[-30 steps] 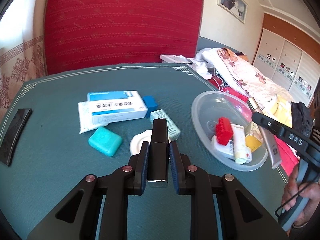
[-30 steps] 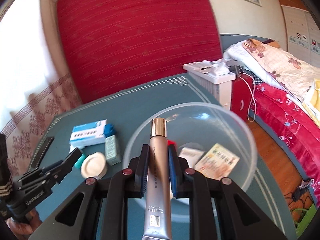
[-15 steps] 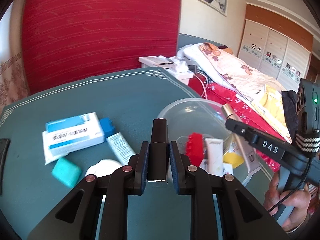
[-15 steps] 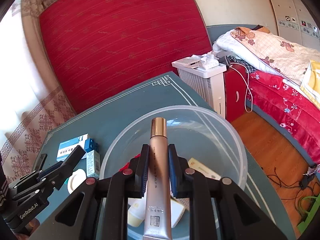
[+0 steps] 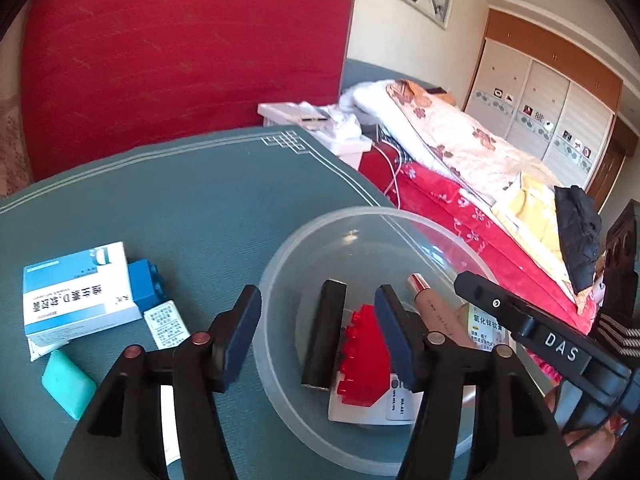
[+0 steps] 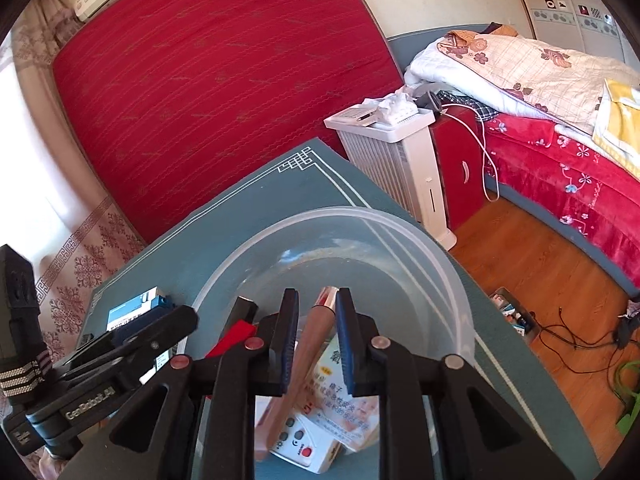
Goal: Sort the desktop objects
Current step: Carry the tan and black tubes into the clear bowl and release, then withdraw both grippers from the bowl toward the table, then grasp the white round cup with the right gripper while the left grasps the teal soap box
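Note:
A clear plastic bowl (image 5: 304, 236) (image 6: 400, 224) sits at the right of the teal table. My left gripper (image 5: 316, 300) is open over it; a black bar (image 5: 324, 340) lies loose in the bowl beside a red brick (image 5: 362, 356). My right gripper (image 6: 317, 304) is open over the bowl too; a rose-gold tube (image 6: 316, 328) (image 5: 434, 312) lies loose between its fingers, dropping onto a white remote (image 6: 298, 444) and a yellow box (image 6: 340, 396).
On the table left of the bowl lie a blue-and-white medicine box (image 5: 76, 292), a blue brick (image 5: 146, 284), a small pale box (image 5: 166, 324) and a teal soap bar (image 5: 68, 384). A white heater (image 6: 396, 156) and a bed (image 6: 560, 92) stand beyond the table's right edge.
Both grippers opened over the bowl. The left let go of the black bar, the right let go of the tube; both now lie in the bowl. Both moved forward over it.

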Available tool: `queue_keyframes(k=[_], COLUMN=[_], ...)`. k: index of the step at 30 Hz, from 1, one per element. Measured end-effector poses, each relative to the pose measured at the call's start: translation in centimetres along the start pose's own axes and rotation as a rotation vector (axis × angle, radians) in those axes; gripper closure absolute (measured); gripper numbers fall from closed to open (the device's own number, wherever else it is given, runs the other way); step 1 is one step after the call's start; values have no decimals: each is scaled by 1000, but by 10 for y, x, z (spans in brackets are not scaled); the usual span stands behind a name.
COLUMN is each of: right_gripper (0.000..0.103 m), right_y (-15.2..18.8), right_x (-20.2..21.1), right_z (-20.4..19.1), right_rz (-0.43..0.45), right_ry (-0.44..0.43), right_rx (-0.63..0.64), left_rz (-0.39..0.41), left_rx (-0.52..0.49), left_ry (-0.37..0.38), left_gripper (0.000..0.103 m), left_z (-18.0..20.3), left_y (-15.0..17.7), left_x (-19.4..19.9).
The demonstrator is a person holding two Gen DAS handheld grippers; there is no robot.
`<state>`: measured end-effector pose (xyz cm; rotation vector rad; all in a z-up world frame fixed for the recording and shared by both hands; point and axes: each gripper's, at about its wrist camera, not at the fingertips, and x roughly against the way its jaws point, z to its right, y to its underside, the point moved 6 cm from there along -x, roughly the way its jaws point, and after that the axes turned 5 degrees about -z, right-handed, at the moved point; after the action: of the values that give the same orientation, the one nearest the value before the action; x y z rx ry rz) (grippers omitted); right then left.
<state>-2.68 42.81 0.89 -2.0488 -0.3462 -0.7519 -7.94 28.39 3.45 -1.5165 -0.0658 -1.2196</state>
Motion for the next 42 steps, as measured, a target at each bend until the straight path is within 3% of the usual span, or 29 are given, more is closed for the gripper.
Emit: queue_keyframes(k=[9, 13, 16, 18, 20, 26, 42], right_gripper=[80, 77, 66, 50, 45, 45, 45], right_y=[7, 11, 16, 18, 21, 38, 106], right_x=[4, 7, 11, 14, 17, 21, 12], right_z=[-9, -21, -29, -35, -42, -72, -156], right_rz=[3, 5, 11, 16, 22, 2, -101], right_ry=[-6, -10, -13, -20, -23, -55, -138], right_rx=[16, 54, 71, 77, 90, 158, 379], left_rz=[20, 38, 48, 51, 49, 40, -9], left_rx=[8, 71, 124, 154, 185, 262, 281], left_ry=[-72, -90, -114, -136, -165, -210, -285], left_gripper=[40, 29, 28, 28, 28, 28, 28], left_z=[-22, -46, -68, -83, -100, -142, -182], left_y=[8, 13, 17, 20, 26, 46, 73], left_x=[23, 38, 47, 52, 56, 66, 50])
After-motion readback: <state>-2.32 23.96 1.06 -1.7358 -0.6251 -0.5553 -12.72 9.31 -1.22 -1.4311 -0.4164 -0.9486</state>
